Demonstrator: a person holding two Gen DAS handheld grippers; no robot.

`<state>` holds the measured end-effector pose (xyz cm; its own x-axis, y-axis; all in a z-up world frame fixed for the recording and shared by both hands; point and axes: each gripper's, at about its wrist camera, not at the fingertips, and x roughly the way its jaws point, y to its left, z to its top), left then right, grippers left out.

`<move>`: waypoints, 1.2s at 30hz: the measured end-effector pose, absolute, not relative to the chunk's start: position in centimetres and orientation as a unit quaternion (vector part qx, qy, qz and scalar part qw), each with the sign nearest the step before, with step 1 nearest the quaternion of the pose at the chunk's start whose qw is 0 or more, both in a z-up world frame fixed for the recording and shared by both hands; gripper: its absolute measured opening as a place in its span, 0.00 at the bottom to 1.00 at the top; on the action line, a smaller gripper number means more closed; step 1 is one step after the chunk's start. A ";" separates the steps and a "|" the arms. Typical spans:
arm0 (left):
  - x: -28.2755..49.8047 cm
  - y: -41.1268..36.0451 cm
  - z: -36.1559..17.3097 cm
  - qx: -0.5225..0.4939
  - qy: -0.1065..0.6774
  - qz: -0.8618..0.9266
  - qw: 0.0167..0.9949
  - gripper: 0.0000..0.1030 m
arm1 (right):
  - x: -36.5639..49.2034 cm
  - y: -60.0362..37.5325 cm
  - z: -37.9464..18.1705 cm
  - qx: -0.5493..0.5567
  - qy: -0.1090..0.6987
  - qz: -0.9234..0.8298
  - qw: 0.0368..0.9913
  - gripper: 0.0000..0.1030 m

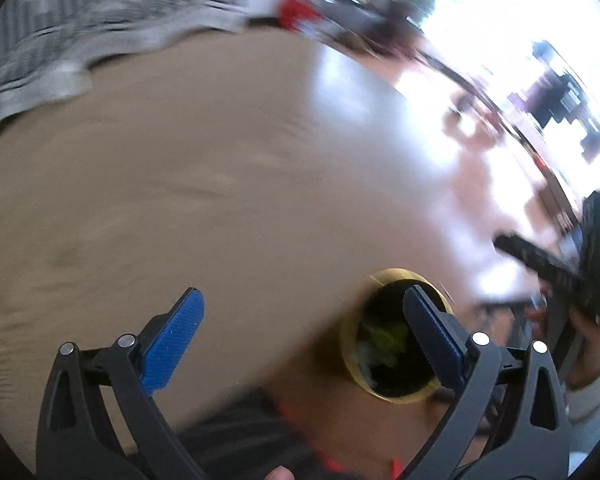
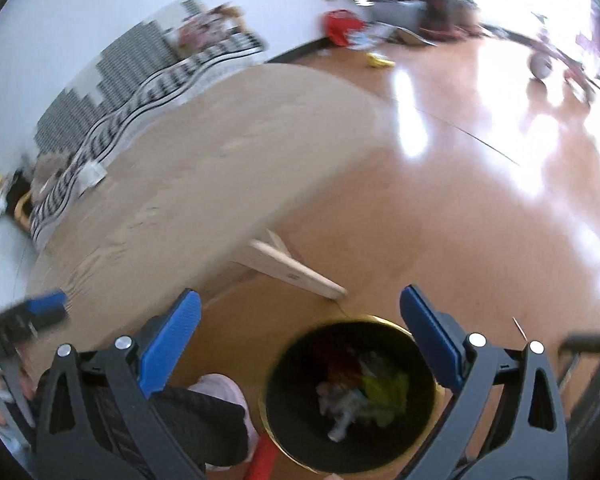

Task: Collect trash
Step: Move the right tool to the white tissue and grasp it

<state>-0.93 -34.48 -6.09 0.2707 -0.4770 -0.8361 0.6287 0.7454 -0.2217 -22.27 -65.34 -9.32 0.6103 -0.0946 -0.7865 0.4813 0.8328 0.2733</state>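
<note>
A round bin with a gold rim [image 2: 352, 322] stands on the floor below the table edge; inside it lie crumpled yellow-green, white and red scraps of trash [image 2: 364, 396]. My right gripper [image 2: 300, 312] hangs above the bin, open, with nothing between its blue pads. In the left wrist view the same bin [image 1: 350, 344] shows at the lower right with yellow-green trash [image 1: 388, 334] in it. My left gripper [image 1: 304, 312] is open and empty over the round tan table [image 1: 180, 184], beside the bin. The right gripper [image 1: 560, 268] appears at the far right of that view.
A black-and-white striped cloth [image 2: 112, 120] lies along the table's far edge. A pale wooden table leg [image 2: 288, 270] angles down near the bin. The glossy wooden floor [image 2: 460, 220] spreads to the right. A red object [image 2: 340, 26] and clutter sit by the far wall.
</note>
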 end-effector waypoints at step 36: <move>29.0 -5.8 -12.8 0.019 0.514 -0.083 0.853 0.94 | 41.6 -34.6 -12.8 0.000 0.504 0.123 0.855 0.58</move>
